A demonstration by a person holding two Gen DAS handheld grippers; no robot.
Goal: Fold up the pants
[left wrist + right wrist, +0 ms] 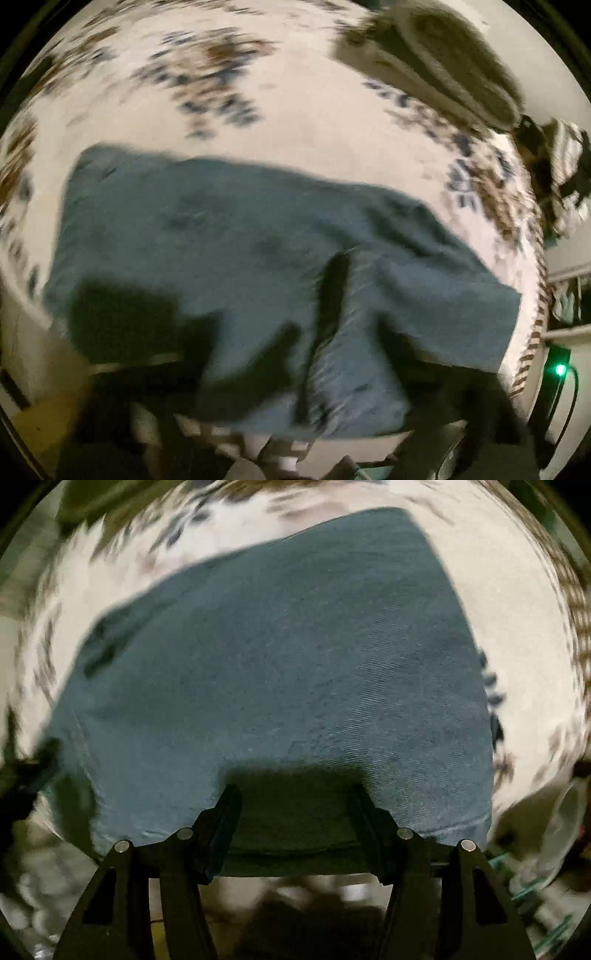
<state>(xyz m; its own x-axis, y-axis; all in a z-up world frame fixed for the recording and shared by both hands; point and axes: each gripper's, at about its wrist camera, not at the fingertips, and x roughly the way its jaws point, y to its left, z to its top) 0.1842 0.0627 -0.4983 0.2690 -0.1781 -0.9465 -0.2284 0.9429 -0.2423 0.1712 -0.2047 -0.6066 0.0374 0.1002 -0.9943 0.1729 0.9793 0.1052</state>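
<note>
The blue-grey pants (229, 240) lie folded on a white patterned bedspread (295, 122). In the left wrist view the image is blurred; dark fingers (273, 354) show at the bottom over the near edge of the cloth, where a raised fold (332, 295) stands up between them. I cannot tell how the jaws stand. In the right wrist view the pants (295, 657) fill the middle. My right gripper (295, 794) is open, its two black fingers (225, 812) spread wide, hovering over the near edge of the cloth with nothing between them.
An olive-brown pillow or blanket (443, 55) lies at the far right of the bed. A device with a green light (559, 369) sits beyond the bed's right edge. Clutter (554, 849) shows beside the bed at lower right.
</note>
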